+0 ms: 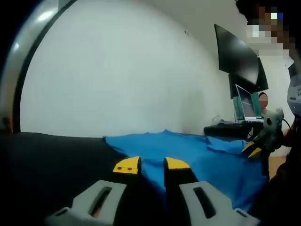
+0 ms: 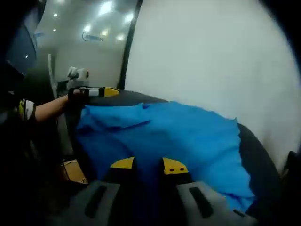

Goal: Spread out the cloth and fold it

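A bright blue cloth (image 2: pixel 174 136) lies rumpled on a dark desk (image 1: pixel 51 160) in front of a plain white wall (image 1: pixel 122 70). In the left gripper view, our left gripper (image 1: pixel 152 165) sits low at one edge of the cloth, its yellow-tipped fingers (image 1: pixel 128 165) a little apart with blue fabric showing in the gap; we cannot tell whether they pinch it. In the right gripper view, our right gripper (image 2: pixel 148 165) meets the opposite edge the same way, fingers slightly apart over the cloth, grip also unclear. The left gripper shows again there, at the far corner.

We judge the cloth light, thin and limp: it holds soft creases, one corner is already turned over on itself, and it would sag between two holds. It looks neither slippery nor fragile. The best holds, we think, are two neighbouring corners, pinched close to the hem and drawn apart until the fabric lies flat.
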A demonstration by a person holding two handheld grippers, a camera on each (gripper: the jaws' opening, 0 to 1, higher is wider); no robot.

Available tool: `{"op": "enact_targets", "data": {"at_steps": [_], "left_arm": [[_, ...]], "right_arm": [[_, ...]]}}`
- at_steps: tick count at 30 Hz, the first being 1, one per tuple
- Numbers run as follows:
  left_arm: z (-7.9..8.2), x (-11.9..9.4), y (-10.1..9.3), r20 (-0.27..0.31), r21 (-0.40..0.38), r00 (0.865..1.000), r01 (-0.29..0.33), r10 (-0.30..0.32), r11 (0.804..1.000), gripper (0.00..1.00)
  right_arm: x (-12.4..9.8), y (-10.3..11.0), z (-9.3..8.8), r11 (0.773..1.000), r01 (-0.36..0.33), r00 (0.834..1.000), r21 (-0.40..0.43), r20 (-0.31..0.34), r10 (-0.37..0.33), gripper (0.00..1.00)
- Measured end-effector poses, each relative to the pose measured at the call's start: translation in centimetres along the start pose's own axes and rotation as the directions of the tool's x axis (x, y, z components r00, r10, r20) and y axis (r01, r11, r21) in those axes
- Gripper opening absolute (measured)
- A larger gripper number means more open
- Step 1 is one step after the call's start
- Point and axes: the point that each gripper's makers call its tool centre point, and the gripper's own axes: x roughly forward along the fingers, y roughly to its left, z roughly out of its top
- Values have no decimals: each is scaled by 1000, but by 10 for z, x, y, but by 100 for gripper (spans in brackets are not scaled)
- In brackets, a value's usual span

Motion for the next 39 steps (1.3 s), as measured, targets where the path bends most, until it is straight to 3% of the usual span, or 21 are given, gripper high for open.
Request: {"op": "enact_targets", "data": {"at_steps": [3, 6, 10, 13, 15, 17, 20, 22, 24, 26, 29, 32, 34, 36, 37, 38, 39], "left_arm": [[1, 0, 0, 3, 2, 1000, -1, 1, 1000, 19], [2, 0, 0, 9, -2, 1000, -1, 1, 1000, 19], [2, 0, 0, 11, 0, 1000, -1, 1, 1000, 19], [1, 1, -1, 7, 8, 1000, 4, -5, 1000, 19], [1, 2, -2, 5, 18, 1000, 9, -9, 1000, 19], [0, 2, -4, 3, 27, 1000, 14, -14, 1000, 19], [0, 2, -5, -1, 36, 1000, 18, -18, 999, 19], [-1, 2, -4, -4, 41, 1000, 14, -14, 999, 19], [-2, 2, -4, -8, 46, 1000, 9, -9, 999, 19], [-3, 3, -3, -14, 53, 1000, 5, -4, 999, 19], [-6, 5, -4, -32, 68, 999, 2, 1, 998, 19], [-10, 6, -6, -52, 91, 999, 0, 5, 996, 19], [-11, 7, -7, -60, 106, 998, 1, 5, 994, 19], [-12, 6, -7, -62, 115, 998, 0, 7, 993, 19], [-12, 6, -6, -62, 116, 998, -3, 10, 993, 19], [-11, 6, -6, -61, 117, 998, -6, 13, 993, 19], [-11, 5, -5, -59, 116, 998, -8, 15, 993, 19]], "right_arm": [[-27, -49, 15, 987, 160, 987, 14, 29, -161, 18], [-55, -92, -9, 952, 308, 948, 3, -81, -306, 19], [-74, -107, -50, 940, 341, 918, -24, -206, -338, 19], [-78, -120, -60, 922, 387, 897, 3, -233, -375, 18], [-76, -127, -54, 914, 394, 907, 91, -198, -372, 19], [-71, -127, -54, 919, 349, 930, 184, -187, -316, 20], [-66, -126, -69, 919, 295, 944, 261, -231, -237, 19], [-62, -121, -69, 883, 264, 960, 387, -193, -203, 14], [-66, -116, -65, 860, 245, 968, 449, -161, -191, 9], [-73, -117, -61, 891, 250, 967, 380, -150, -207, 7], [-85, -115, -55, 942, 275, 957, 194, -146, -250, 7], [-91, -107, -54, 959, 282, 946, 1, -169, -278, 6], [-94, -103, -53, 941, 278, 933, -191, -180, -312, 6], [-96, -98, -53, 866, 235, 922, -441, -181, -343, 5], [-94, -91, -56, 831, 192, 925, -522, -187, -331, 5], [-93, -85, -58, 808, 162, 927, -567, -193, -321, 2], [-94, -81, -61, 822, 165, 930, -545, -191, -313, 1]]}}
